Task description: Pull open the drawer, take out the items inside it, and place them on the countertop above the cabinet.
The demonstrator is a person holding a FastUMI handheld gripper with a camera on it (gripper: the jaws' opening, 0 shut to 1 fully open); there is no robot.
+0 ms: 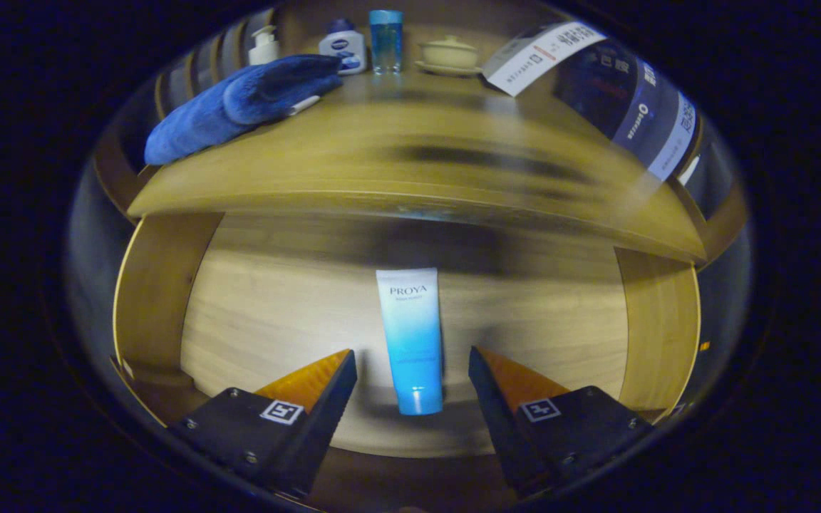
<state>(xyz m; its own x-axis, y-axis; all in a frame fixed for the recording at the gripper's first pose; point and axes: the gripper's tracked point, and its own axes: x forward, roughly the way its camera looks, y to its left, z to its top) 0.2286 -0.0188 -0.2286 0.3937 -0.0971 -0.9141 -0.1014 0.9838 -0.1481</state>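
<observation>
One item left in the drawer (254, 320) as far as I can see: a blue-white tube (410, 338), lying flat on the drawer floor w/ cap end toward the tongs (412, 370). Drawer is pulled open under the cabinet's wood surface (410, 167), side walls visible both sides.

On the surface, biggest first: a printed dark box (617, 92) leaning at the far right, a rolled blue towel (239, 107) on the left, then along the back a lidded cream bowl (448, 53), a clear blue-capped bottle (386, 39), a small white-and-blue bottle (343, 46) and a white pump bottle (264, 44). Can't tell which of these came out of the drawer.

Tongs: spread apart, holding nothing. Tube's lower half sits between the two fingers, not touching either; gap each side looks abt equal.

Judgement: step in hand is the grab on the tube, so task looks partly done.

Risks from here:
- Tube is soft and smooth, so it could squirt out fwd if pinched near the rounded cap end, or buckle if squeezed mid-body.
- Lying flat: fingers may scrape the drawer floor or ride over the tube if they come down too shallow.
- Lifting out: the surface's front edge overhangs the drawer, so a straight-up lift could knock the tube loose.
- Middle of the surface looks free; towel and box crowd the sides, so a drop-off near them could nudge things.
</observation>
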